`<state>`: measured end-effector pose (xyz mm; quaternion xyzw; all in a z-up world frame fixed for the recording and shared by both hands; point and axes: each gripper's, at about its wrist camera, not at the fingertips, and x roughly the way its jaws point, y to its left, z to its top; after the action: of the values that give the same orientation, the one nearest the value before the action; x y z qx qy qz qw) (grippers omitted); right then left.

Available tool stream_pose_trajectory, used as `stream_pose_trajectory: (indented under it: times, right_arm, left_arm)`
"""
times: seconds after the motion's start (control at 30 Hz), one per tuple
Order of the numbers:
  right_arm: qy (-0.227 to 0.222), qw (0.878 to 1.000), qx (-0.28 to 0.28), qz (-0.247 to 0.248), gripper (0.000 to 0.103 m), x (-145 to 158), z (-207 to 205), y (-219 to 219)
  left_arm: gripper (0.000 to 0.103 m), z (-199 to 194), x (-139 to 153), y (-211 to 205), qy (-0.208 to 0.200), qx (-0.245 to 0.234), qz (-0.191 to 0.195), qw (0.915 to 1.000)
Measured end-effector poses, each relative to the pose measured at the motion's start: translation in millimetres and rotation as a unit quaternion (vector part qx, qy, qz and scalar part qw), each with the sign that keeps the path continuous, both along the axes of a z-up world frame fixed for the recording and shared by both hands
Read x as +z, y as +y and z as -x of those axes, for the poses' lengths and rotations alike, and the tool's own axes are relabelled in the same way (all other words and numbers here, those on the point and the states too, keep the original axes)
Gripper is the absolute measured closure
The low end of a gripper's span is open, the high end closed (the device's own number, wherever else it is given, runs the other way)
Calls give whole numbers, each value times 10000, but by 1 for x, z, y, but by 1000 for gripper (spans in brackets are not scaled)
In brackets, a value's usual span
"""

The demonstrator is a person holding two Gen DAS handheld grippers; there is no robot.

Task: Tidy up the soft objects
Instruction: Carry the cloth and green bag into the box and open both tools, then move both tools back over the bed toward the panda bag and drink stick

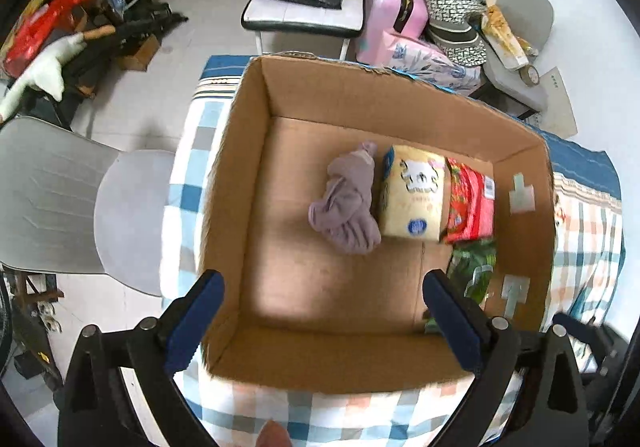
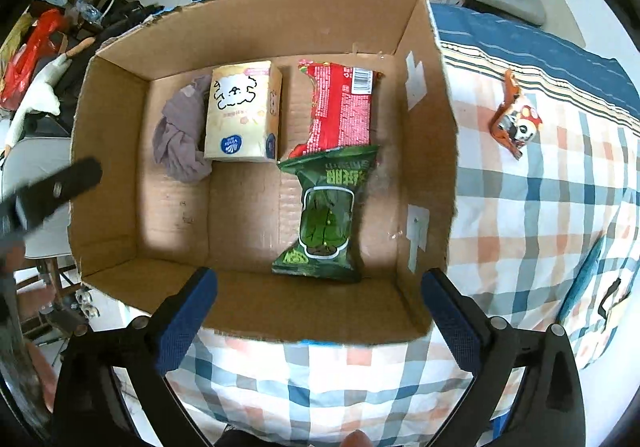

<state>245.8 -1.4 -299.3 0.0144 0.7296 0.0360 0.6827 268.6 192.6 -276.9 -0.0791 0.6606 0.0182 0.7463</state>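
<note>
- Left gripper [image 1: 324, 321]: spread, empty, above the box's [image 1: 240, 183] near-left corner.
- In the box: cloth [image 2: 180, 135], tissues [image 2: 242, 115], red packet [image 2: 340, 107], green packet [image 2: 328, 211], set side by side, probably for neat packing.
- Right gripper [image 2: 320, 313]: spread, empty.
- Orange packet [image 2: 514, 125] on the bed, likely next.

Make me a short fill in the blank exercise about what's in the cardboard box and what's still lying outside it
1. Inside the cardboard box, the purple cloth lies right beside the ____ tissue pack.
2. The green snack bag partly overlaps the ____ snack bag.
3. The small orange packet lies outside the box on the ____ bedsheet.
4. The right gripper has its jaws ____ and holds nothing.

Missing words: yellow; red; checked; open
</note>
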Motion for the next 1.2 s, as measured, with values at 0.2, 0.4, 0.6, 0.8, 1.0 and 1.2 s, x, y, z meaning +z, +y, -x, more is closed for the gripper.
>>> stream_pose_trajectory:
  times: [0.2,0.4,0.6,0.8,1.0,1.2]
  right_arm:
    - [-425,9990,44,142,0,26,24,-6]
    - [-811,9967,87,53,0,56,48,-12]
    - [-1046,9943,190,-119,0,82,61,-18]
    - [-1227,9916,35,-398,0,102,66,-48]
    - [-1291,9884,-556,-570,0,111,73,-124]
    - [-1154,9804,-1570,-291,0,96,83,-248]
  left_arm:
    - [1,43,28,-4,-370,13,-225,9991]
    - [1,69,55,-15,-629,-4,-364,9974]
    - [1,86,74,-31,-767,56,-294,9966]
    - [1,89,94,-60,-929,39,-267,9953]
    - [1,73,113,-124,-1120,-287,-179,9931]
    - [1,39,101,-223,-940,-899,125,9914]
